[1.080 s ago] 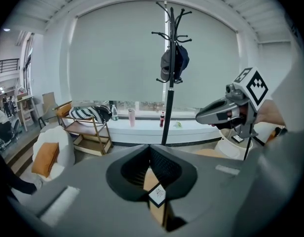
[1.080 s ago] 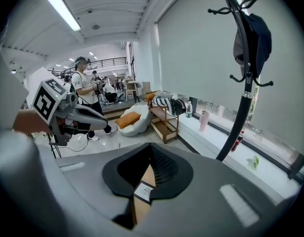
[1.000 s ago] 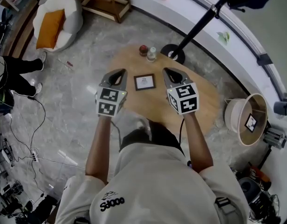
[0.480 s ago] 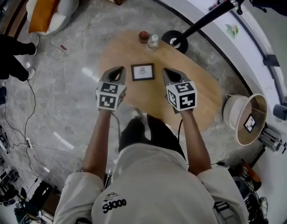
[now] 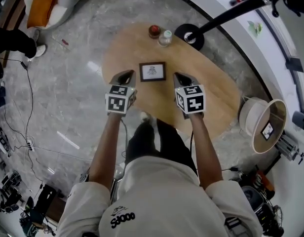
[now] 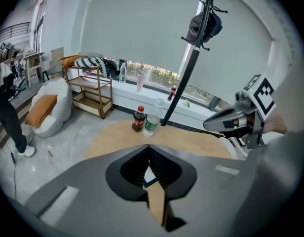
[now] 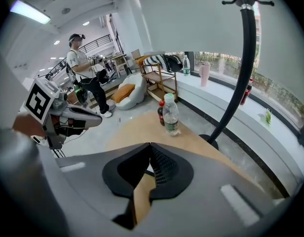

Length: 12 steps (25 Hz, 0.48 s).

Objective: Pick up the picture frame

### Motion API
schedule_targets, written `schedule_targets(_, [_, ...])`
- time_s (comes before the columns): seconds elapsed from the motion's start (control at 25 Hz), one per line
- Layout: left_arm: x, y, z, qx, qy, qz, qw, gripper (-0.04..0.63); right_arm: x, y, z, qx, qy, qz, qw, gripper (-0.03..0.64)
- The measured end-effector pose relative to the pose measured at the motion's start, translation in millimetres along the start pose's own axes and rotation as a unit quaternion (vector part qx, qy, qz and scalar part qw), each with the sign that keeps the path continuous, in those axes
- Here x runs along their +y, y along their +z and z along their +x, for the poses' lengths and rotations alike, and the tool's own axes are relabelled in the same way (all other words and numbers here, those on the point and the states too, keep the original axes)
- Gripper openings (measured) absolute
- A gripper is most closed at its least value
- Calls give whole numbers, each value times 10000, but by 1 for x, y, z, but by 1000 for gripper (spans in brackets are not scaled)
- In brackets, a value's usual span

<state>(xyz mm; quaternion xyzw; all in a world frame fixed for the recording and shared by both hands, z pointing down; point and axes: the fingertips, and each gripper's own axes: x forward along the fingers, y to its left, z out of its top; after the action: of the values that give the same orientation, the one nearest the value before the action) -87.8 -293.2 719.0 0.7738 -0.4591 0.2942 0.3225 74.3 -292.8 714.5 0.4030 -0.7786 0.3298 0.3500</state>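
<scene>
- Wooden bench point(image 5: 216, 88) is carrying the picture frame point(image 5: 152, 71), lying flat near its middle, untouched.
- My left gripper point(image 5: 125, 76) and right gripper point(image 5: 180, 77) are flanking it without touching, jaws pressed together on nothing.
- Both have been sinking toward it; I am judging the jaws need spreading first.

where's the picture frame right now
In the head view the picture frame lies flat on the wooden table, between the left tongs and right tongs, short of the cola bottle and clear bottle.
</scene>
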Motion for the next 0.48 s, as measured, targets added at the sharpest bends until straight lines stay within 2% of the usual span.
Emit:
schedule_targets(0.24, [5,-41,35,404,-67,-185,9990,7,-12,-31,39,325,21,176,9993,25])
schedule_targets(0.48, [17,-71,69,516,-78,-459,9976,52,-13,-63,81,637,102,273,9975,36])
